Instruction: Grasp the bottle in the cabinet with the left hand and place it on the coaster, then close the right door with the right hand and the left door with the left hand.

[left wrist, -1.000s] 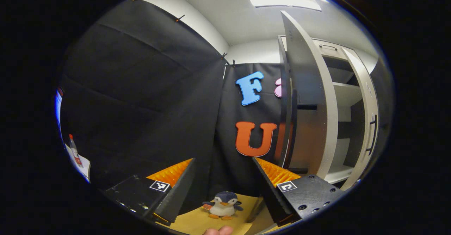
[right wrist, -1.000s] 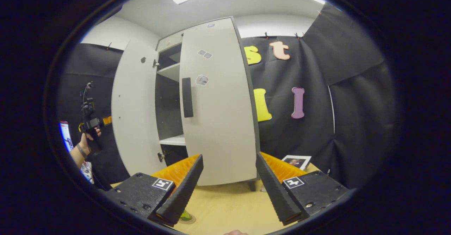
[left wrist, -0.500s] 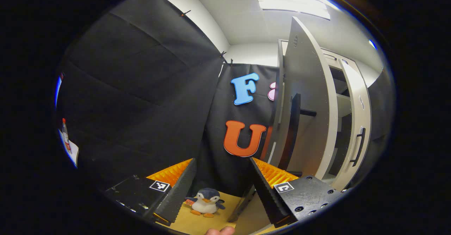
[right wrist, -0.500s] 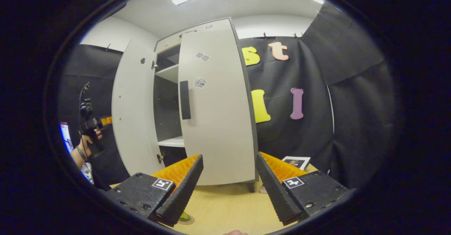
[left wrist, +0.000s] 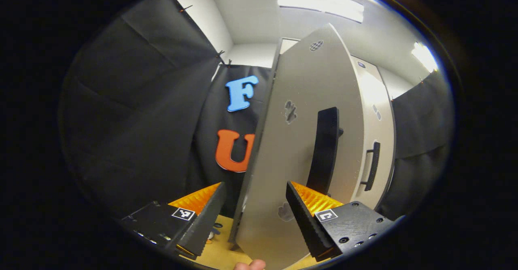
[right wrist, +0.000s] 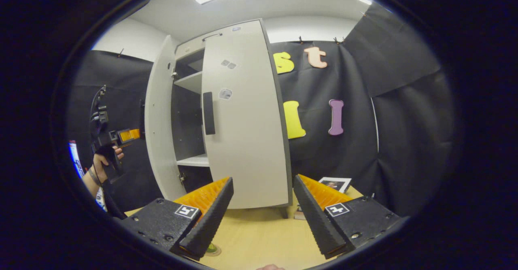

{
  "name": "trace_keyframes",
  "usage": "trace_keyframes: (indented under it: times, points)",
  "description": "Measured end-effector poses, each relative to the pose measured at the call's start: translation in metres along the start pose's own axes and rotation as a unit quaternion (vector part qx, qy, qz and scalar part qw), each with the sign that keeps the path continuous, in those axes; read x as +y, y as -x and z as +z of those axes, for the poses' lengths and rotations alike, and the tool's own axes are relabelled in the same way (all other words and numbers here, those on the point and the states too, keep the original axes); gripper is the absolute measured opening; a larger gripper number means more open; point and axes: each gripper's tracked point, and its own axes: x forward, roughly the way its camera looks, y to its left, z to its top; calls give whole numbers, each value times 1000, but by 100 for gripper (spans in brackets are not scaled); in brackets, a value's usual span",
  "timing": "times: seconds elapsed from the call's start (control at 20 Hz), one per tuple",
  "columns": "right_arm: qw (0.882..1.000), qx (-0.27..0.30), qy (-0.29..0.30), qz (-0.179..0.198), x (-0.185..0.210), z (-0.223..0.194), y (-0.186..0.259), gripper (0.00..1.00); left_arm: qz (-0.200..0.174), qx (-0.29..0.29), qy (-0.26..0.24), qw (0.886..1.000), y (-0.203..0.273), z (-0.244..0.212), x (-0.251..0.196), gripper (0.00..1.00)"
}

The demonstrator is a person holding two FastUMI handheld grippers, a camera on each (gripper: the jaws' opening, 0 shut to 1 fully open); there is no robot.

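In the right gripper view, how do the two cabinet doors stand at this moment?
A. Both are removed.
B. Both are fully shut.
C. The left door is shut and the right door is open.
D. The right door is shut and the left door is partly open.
D: the right door lies flat on the cabinet front, while the left door stands out, with shelves visible between them.

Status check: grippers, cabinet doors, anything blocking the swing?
Both grippers open: left gripper right up at the left door, right gripper hanging short of the right door. Left door partly open, right door looks shut. Nothing seen blocking.
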Motion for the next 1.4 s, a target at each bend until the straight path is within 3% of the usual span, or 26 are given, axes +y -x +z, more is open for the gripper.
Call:
trace_keyframes:
  times: [0.05,0.1,0.15,0.2,0.3,0.35,0.4,0.55,0.6,0.7,0.75,0.8,0.9,1.0,1.05,1.15,1.2,1.25,1.4]
  points:
    - [1000,1,-1,-4,-2,-1,1,98,-11,0,7,1000,-4,0,-9,99]
    - [1000,3,-3,-7,-4,-3,2,94,-14,0,11,1000,-6,1,-11,93]
    - [1000,4,-5,-10,-6,-3,3,98,-14,-2,14,1000,-8,3,-13,93]
    - [1000,4,-7,-14,-7,-3,6,94,-13,-6,17,1000,-9,6,-13,93]
    - [1000,4,-5,-20,-9,-2,10,98,-8,-16,21,1000,-11,13,-9,93]
    - [1000,2,-3,-23,-10,0,10,94,-5,-20,20,1000,-11,15,-7,99]
    - [1000,1,-1,-25,-11,2,10,98,-2,-22,17,1000,-10,17,-6,99]
    - [1000,-9,-2,-22,-9,7,9,98,13,-18,-15,1000,3,19,-3,94]
    - [1000,-12,0,-19,-8,9,8,98,15,-17,-34,999,10,20,-3,100]
    - [1000,-9,6,-16,-5,9,2,94,3,-7,-58,998,27,8,-12,99]
    - [1000,-10,6,-14,-2,10,-2,98,-1,-2,-63,998,37,0,-18,95]
    - [1000,-10,4,-14,-1,10,-3,99,-3,2,-62,998,49,-8,-25,99]
    - [1000,-4,-8,-11,1,7,-4,94,-10,10,-50,999,74,-32,-40,99]
    - [1000,0,-17,-6,6,5,-5,98,-11,-1,-56,998,95,-47,-53,95]
    - [1000,2,-17,-5,7,4,-6,98,-8,-7,-63,998,104,-53,-58,100]
    - [1000,8,-10,-6,7,1,-7,94,-7,-1,-69,998,122,-68,-71,100]
    - [1000,8,-8,-7,8,1,-7,98,-12,7,-66,998,130,-76,-80,100]
    - [1000,8,-9,-6,10,0,-7,94,-17,17,-58,998,139,-85,-90,100]
    - [1000,14,-18,0,16,-6,-5,98,-25,39,-32,998,162,-110,-105,99]
